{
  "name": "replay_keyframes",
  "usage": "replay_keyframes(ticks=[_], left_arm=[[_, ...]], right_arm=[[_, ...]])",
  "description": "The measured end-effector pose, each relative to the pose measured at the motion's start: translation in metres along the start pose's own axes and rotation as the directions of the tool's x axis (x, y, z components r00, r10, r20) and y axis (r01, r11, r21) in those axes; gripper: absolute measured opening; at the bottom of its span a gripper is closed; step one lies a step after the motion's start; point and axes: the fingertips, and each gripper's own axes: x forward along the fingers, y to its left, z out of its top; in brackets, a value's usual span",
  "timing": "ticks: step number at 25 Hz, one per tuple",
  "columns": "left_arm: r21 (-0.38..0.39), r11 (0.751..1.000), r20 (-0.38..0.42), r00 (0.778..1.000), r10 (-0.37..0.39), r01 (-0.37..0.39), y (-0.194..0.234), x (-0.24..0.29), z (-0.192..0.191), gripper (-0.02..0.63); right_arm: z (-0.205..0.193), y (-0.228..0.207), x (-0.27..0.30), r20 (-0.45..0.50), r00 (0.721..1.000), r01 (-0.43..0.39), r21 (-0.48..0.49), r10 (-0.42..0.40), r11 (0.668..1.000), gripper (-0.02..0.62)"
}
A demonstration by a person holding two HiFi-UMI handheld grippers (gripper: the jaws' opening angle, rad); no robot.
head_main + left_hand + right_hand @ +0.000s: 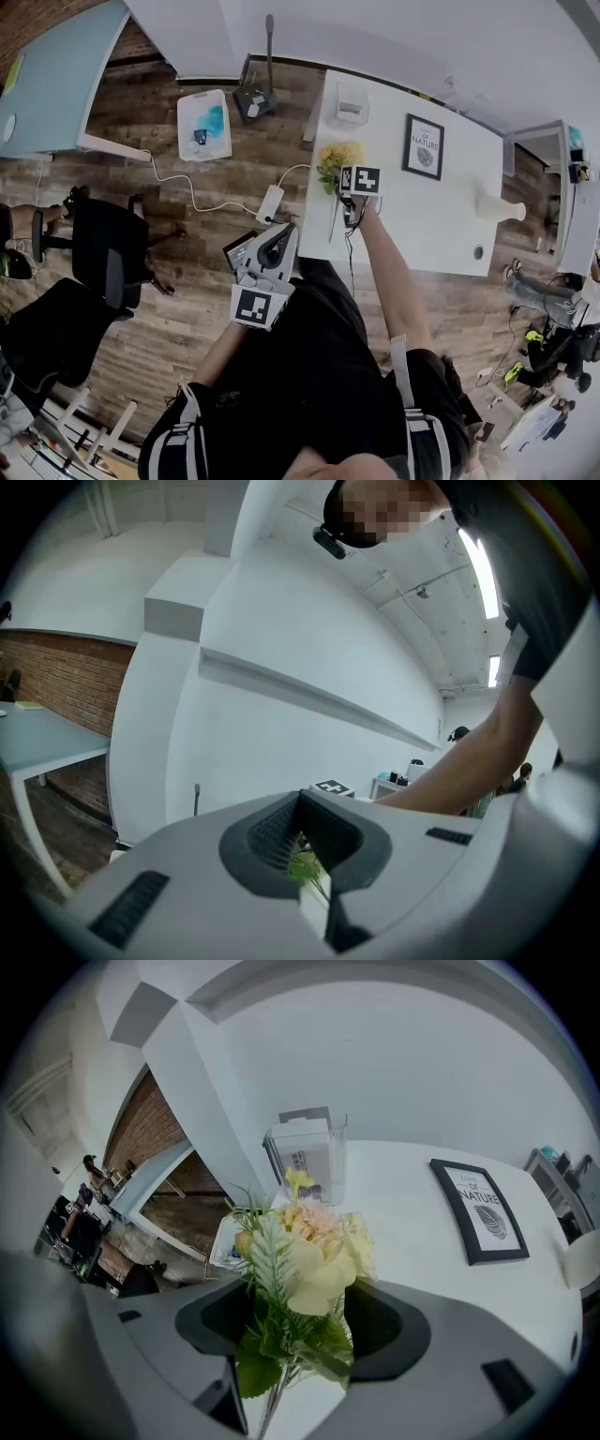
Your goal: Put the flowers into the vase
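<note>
Straddling the stems: right tongs [346,212] stand wide over the yellow-and-cream artificial flower bouquet [339,157].
It lies at the white bench's [441,239] left edge, heads away from the person, stems between unpressing pads. The left tongs [272,249] hang nearly closed and empty, off the bench. The white bottle-shaped vase [502,208] stands well apart, rightward.

One desk [441,225] carries one bunch of flowers [338,157] at its left edge, one framed picture [424,146] near its middle, one clear box [352,105] at its far left corner and one white vase [500,207] toward its right end. Two grippers (a left gripper [302,850], a right gripper [298,1335]) are at its near side. Left of the desk, the floor [187,234] holds one plastic bin [203,124], one power strip [270,203] and two black chairs [108,248].
</note>
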Motion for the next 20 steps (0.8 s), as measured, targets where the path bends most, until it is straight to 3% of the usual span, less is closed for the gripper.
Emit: replay_keyframes(ticks=[20], left_arm=[[-0.009,0.998,-0.026,0.998,0.057,-0.057,0.011,-0.003,-0.005,0.022]], right_arm=[[-0.011,-0.005,0.036,-0.137,0.989,0.05,-0.036,-0.054,0.998,0.281]])
